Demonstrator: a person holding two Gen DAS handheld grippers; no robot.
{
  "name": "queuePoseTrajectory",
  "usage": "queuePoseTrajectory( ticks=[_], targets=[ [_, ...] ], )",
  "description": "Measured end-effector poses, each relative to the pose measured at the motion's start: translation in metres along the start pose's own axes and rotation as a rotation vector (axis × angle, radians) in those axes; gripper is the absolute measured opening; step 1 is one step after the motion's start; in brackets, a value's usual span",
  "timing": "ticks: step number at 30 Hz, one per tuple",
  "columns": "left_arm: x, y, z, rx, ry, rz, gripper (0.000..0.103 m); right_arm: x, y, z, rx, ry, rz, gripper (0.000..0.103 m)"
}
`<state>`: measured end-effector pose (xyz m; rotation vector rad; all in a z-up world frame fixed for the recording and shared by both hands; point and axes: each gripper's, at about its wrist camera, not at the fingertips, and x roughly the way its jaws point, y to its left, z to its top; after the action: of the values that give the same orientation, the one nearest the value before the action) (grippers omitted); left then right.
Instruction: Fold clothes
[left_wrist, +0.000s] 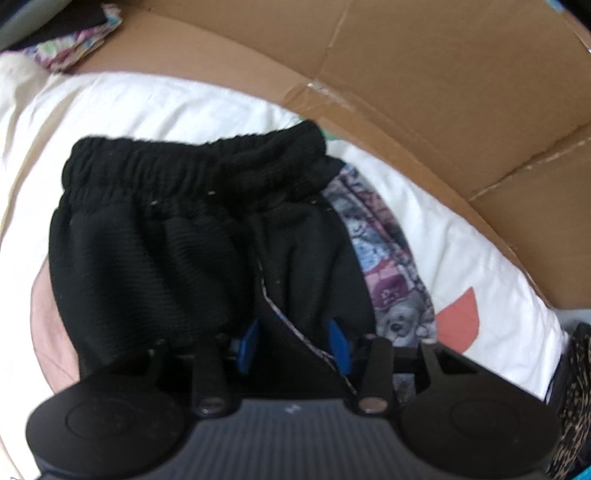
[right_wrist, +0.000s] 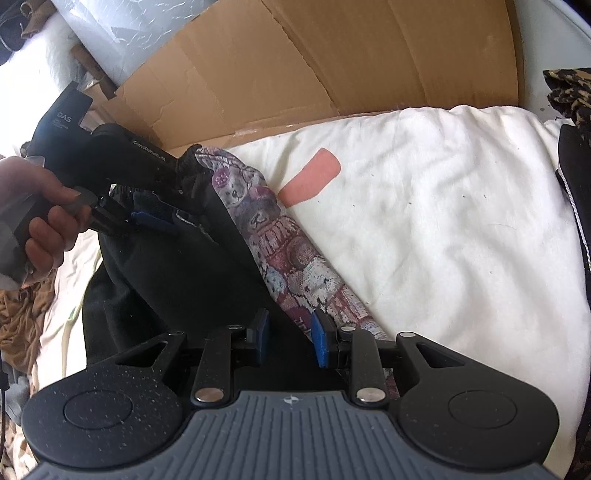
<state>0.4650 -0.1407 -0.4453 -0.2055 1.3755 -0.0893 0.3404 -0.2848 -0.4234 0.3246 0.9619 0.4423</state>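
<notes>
Garment: black ribbed shorts with elastic waistband (left_wrist: 192, 229) on white quilt (right_wrist: 424, 221), beside cardboard sheet | left gripper (left_wrist: 295, 347), right gripper (right_wrist: 290, 341): jaws parted around black fabric, grip uncertain | fold: partly doubled, unfinished.

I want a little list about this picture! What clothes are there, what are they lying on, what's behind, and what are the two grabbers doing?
clothes: black shorts with elastic waistband, teddy-bear print side panel
lying on: white bedding with a pink patch
behind: flattened cardboard
left hand-held gripper: fingers apart, shorts fabric between them
right hand-held gripper: fingers apart, at the shorts' edge
hand: holds the left gripper's handle
fold: not finished
</notes>
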Motion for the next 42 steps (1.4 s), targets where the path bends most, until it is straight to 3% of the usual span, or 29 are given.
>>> queuePoseTrajectory(
  ticks=[7,11,12,13,16,27,42],
  targets=[
    [-0.002,0.012,-0.006,-0.017,-0.03,-0.021,0.032,0.002,0.003,-0.003,-0.07,0.02,0.001,0.029],
    [-0.012,0.02,-0.006,-0.01,-0.025,-0.042,0.008,0.002,0.005,-0.005,-0.109,0.03,0.002,0.026],
    [-0.015,0.022,-0.006,-0.01,-0.026,-0.047,0.007,0.002,0.006,-0.005,-0.118,0.031,0.001,0.02],
    [-0.018,0.023,-0.006,-0.01,-0.026,-0.052,0.003,0.001,0.006,-0.005,-0.121,0.03,-0.002,0.006],
    [-0.03,0.026,-0.006,-0.004,-0.037,-0.069,0.003,-0.004,0.005,-0.006,-0.113,0.014,-0.001,0.001],
    [-0.065,-0.008,0.011,0.119,-0.158,-0.129,0.002,-0.026,0.007,-0.004,-0.091,-0.072,-0.013,0.0],
    [-0.04,-0.066,0.015,0.266,-0.179,-0.111,0.002,-0.026,-0.012,-0.004,-0.02,-0.065,-0.05,0.0]
  ],
)
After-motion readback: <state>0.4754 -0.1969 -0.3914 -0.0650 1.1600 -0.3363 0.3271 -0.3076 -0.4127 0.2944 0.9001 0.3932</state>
